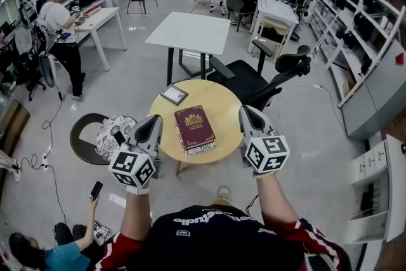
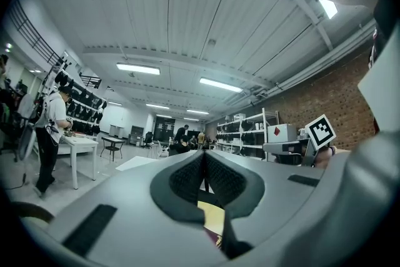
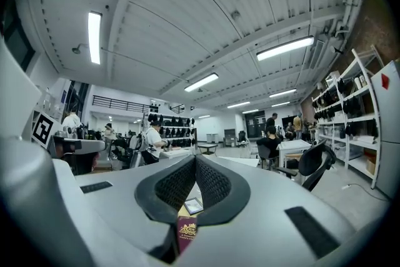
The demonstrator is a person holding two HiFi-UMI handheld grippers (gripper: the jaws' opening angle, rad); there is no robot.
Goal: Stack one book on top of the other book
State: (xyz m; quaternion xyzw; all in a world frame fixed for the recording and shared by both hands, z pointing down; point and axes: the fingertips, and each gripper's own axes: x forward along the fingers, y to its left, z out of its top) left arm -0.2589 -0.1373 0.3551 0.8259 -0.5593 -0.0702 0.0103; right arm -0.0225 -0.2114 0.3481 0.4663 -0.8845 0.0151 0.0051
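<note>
Closest to the head camera was the person's dark shirt (image 1: 203, 235) with red sleeves, both forearms reaching out from it. The left gripper (image 1: 154, 121) hung at the 9 o'clock edge of the round wooden table (image 1: 222, 98), and the right gripper (image 1: 246, 113) at its 3 o'clock edge. Each was clear of the tabletop, as far as that view showed.

In the left gripper view the left gripper (image 2: 204, 157) had its ribbed pads (image 2: 187, 179) brought together at the tips, with nothing caught between them. The right gripper (image 3: 195, 166) stood the same way in its own view: pads (image 3: 212, 183) closed against each other and empty.

A maroon book (image 1: 194, 129) with a gold emblem lay flat near the middle of the table, a little toward 6 o'clock, between the two grippers and touched by neither. It looked thick from the side. Whether a second book lay under it could not be made out. The right gripper view showed its cover (image 3: 185, 231) low down, beyond the closed pads.

A small framed flat item (image 1: 173, 94) lay on the table at about 11 o'clock, well apart from the book. A black office chair (image 1: 266, 76) stood beyond the table at 1 o'clock, a white table (image 1: 190, 32) at 12 o'clock, and a patterned cushion (image 1: 115, 132) on the floor side at 9 o'clock.
</note>
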